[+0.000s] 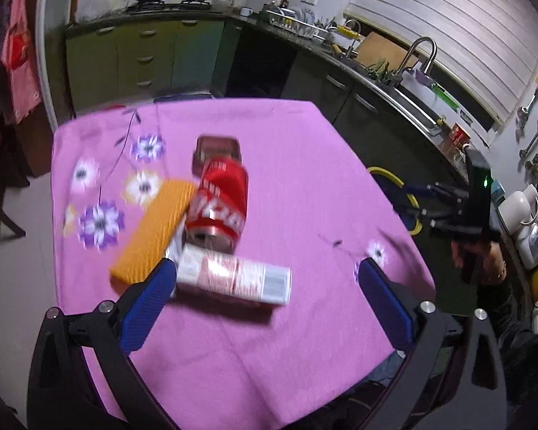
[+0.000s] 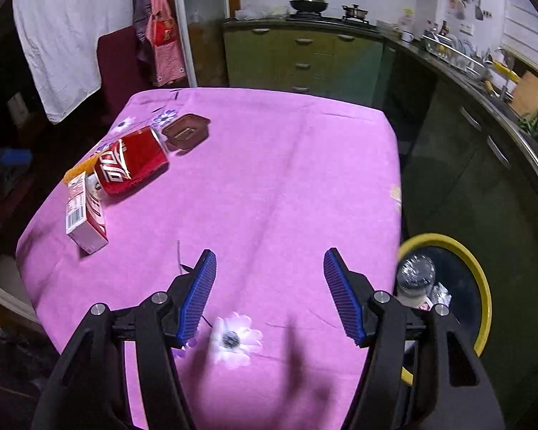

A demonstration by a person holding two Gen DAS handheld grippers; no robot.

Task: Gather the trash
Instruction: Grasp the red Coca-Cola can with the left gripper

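On the pink flowered table (image 2: 287, 179), a small cluster of trash lies toward its left side.

A red soda can (image 1: 220, 202) lies on its side, its far end just beside a dark brown plastic cup (image 1: 217, 152), with an orange packet (image 1: 154, 231) against its left flank and a pink-and-white carton (image 1: 233, 276) lying across its near end. The left gripper (image 1: 265, 279) hangs over this pile, jaws spread wide, its left pad at the carton's end; nothing is clamped. The right gripper (image 2: 269, 294) stands well apart over bare cloth near a printed flower, jaws apart and empty. Beside the table's right edge sits a yellow-rimmed bin (image 2: 480, 286) holding a crumpled clear bottle (image 2: 416, 274).
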